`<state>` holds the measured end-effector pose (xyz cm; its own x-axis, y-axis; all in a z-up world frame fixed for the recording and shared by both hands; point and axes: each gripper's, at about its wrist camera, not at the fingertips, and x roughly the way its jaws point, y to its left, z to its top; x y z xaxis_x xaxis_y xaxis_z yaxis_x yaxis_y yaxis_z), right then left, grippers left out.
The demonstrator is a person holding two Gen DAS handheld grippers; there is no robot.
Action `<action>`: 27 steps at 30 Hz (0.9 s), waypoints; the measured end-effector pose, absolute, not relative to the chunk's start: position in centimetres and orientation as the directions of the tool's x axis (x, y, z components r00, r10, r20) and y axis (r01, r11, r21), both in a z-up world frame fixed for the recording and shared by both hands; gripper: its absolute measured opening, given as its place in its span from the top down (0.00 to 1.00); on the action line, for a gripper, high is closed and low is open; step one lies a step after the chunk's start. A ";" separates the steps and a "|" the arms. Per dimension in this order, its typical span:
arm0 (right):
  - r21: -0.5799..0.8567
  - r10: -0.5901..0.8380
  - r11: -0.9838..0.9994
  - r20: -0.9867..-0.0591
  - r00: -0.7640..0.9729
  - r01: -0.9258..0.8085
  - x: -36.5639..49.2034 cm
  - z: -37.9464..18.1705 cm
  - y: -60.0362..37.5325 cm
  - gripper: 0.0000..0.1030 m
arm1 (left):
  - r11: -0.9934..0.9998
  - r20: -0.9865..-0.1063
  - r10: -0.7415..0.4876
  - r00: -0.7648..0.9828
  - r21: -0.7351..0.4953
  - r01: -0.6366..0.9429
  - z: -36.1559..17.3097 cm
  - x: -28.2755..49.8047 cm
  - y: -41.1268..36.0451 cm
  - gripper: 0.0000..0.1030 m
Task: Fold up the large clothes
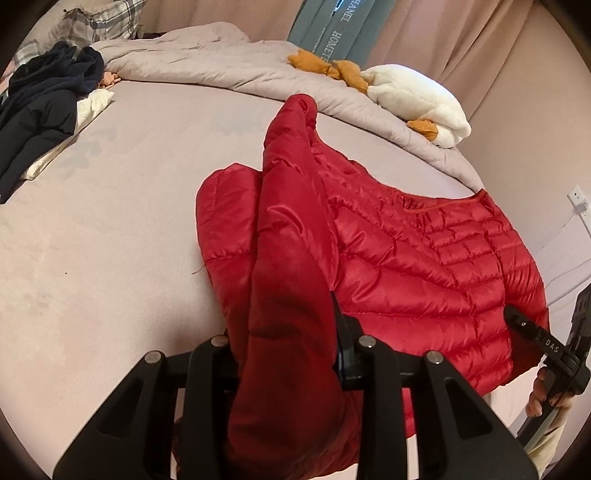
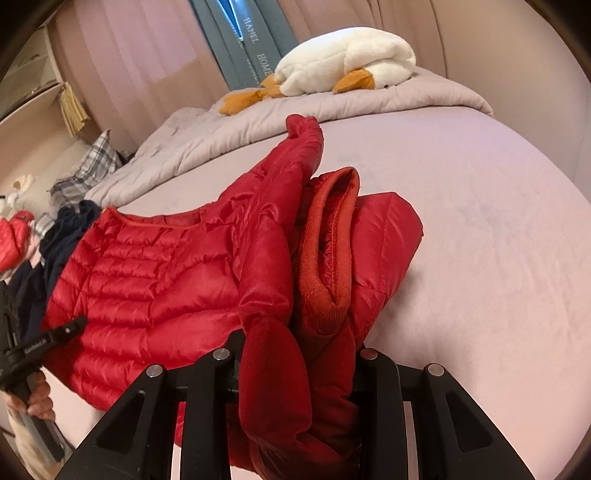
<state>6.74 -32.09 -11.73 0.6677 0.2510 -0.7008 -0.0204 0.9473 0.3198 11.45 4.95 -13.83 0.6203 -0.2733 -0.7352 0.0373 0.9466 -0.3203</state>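
A red quilted down jacket [image 1: 424,266] lies on the bed [image 1: 110,240], its body spread flat. My left gripper [image 1: 291,354] is shut on the jacket's near edge, with a sleeve running away from it across the body. My right gripper [image 2: 295,369] is shut on the opposite near edge of the jacket [image 2: 155,280], where the sleeve and the orange-lined collar [image 2: 332,236] bunch up. Each gripper shows at the edge of the other view: the right one [image 1: 543,343] and the left one [image 2: 48,339]. The fingertips are hidden by fabric.
A crumpled grey duvet [image 1: 207,62] lies along the far side with a white plush goose [image 1: 417,99] on it. Dark clothes [image 1: 40,110] are piled at the far left next to a plaid pillow [image 1: 103,18]. Curtains and a wall socket [image 1: 578,195] stand beyond the bed.
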 end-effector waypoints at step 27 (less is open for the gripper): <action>0.179 0.078 0.977 -0.803 0.591 0.114 7.6 -15.3 -32.4 0.28 | 0.964 -0.803 -0.169 0.571 -0.257 -0.076 -17.8 9.6 5.9 0.33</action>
<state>7.62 -32.40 -15.29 0.5912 0.0779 -0.8027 0.1139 0.9773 0.1788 9.57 5.89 -17.79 0.5708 -0.1692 -0.8035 -0.0755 0.9636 -0.2566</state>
